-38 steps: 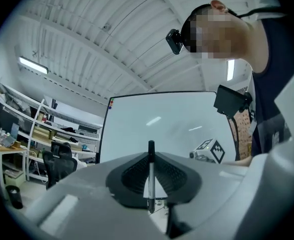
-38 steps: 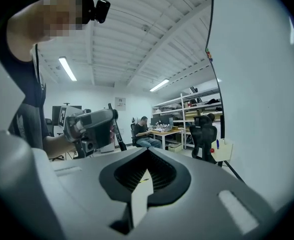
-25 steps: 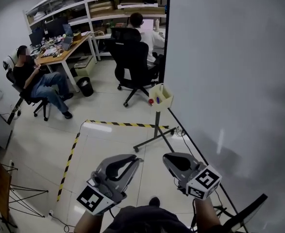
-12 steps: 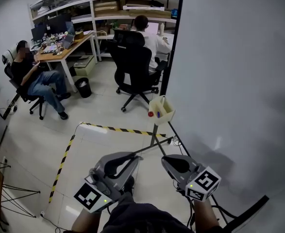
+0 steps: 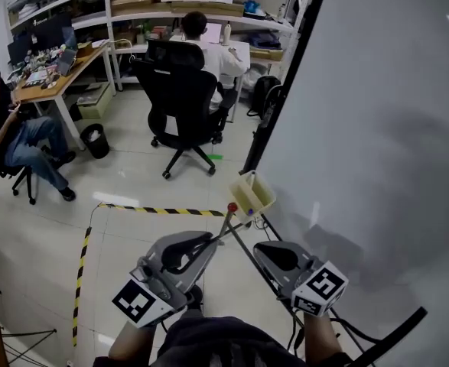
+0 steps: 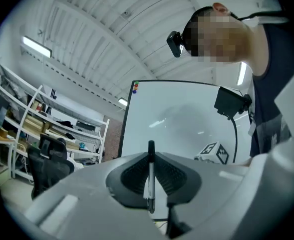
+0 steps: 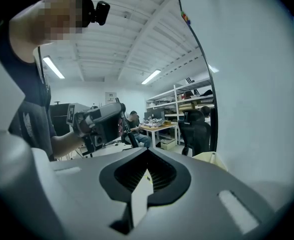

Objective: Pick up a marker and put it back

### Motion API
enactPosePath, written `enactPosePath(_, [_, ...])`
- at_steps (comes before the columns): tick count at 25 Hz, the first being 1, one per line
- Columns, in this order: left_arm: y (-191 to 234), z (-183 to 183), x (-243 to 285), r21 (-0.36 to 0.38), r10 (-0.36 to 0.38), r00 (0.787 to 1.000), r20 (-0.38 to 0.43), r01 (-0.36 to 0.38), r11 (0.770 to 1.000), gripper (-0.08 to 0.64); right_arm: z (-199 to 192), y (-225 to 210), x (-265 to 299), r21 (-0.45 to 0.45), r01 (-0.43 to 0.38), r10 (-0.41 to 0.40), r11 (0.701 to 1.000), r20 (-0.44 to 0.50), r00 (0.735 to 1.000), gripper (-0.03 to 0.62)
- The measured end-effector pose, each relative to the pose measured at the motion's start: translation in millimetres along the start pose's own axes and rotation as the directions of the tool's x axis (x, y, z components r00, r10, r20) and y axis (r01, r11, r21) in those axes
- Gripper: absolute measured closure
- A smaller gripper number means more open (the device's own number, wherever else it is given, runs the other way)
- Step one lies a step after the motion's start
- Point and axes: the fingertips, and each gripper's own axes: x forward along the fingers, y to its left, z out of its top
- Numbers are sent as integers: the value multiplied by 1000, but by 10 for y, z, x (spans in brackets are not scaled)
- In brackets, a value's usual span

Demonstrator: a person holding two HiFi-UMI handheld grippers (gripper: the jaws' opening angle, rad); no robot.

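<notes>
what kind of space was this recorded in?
Looks like an office or lab workroom: big whiteboard, desk with monitors, shelving stacked with boxes, hazard tape marking a floor zone.

A large whiteboard is filling the right side of what I am looking at, its dark edge running up toward the shelves on the far wall. Ahead of me a person in a white top is sitting in a black office chair, facing away. At the left another person is sitting by a wooden tabletop crowded with monitors, a black bin standing near it. Yellow-and-black tape is running across the pale floor. A dark bag is resting near the whiteboard's edge.
</notes>
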Motion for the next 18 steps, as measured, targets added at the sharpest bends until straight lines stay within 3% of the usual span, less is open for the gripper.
enactPosePath(7, [729, 4, 291, -30, -115, 993, 6, 116, 993, 529, 233, -343, 538, 10, 98, -98, 995, 8, 995, 592])
enactPosePath(18, [1081, -226, 785, -62, -203, 979, 8, 203, 977, 529, 367, -563, 642, 34, 166, -166, 986, 2, 986, 592])
